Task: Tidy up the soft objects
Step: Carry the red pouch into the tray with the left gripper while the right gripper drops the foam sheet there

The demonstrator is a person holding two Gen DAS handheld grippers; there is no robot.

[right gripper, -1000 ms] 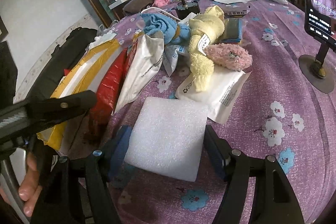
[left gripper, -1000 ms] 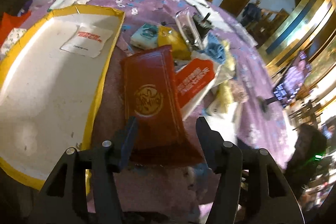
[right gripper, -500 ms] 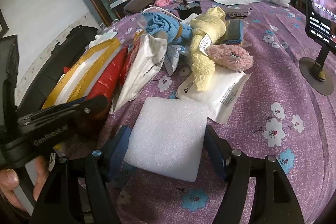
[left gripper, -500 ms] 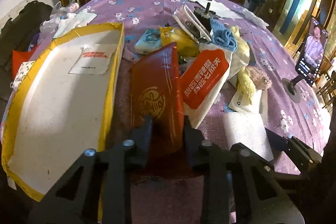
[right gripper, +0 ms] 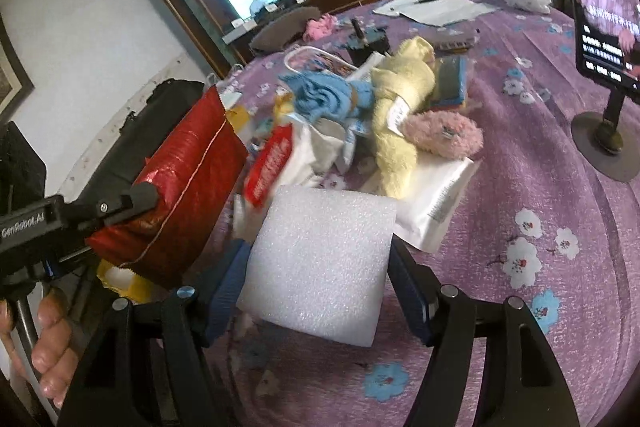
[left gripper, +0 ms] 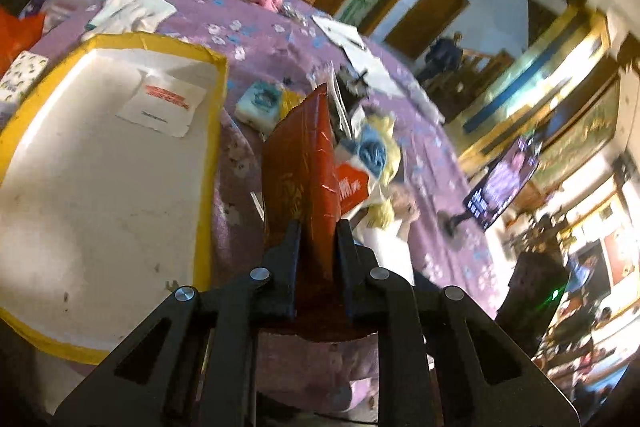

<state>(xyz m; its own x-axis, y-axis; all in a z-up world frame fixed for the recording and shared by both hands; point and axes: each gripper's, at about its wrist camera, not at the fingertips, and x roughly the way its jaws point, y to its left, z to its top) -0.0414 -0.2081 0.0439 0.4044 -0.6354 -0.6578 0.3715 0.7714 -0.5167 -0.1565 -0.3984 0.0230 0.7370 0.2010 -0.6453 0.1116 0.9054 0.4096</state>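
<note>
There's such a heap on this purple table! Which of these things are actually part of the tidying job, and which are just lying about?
Part of the job:
- red pouch, clamped in the left gripper
- white foam pad, between the right gripper's open jaws
- yellow towel
- blue cloth
- pink fluffy piece
- yellow-rimmed tray

Just lying about:
- phone on a stand
- papers with a pen

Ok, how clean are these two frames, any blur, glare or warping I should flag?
Left wrist view: motion-smeared on the right, the phone on its stand streaked, window blown out, though the red foil packet stays readable. Right wrist view: sharper, the white foam square crisp, bright window glare, strong fisheye bending of the purple floral tablecloth.
</note>
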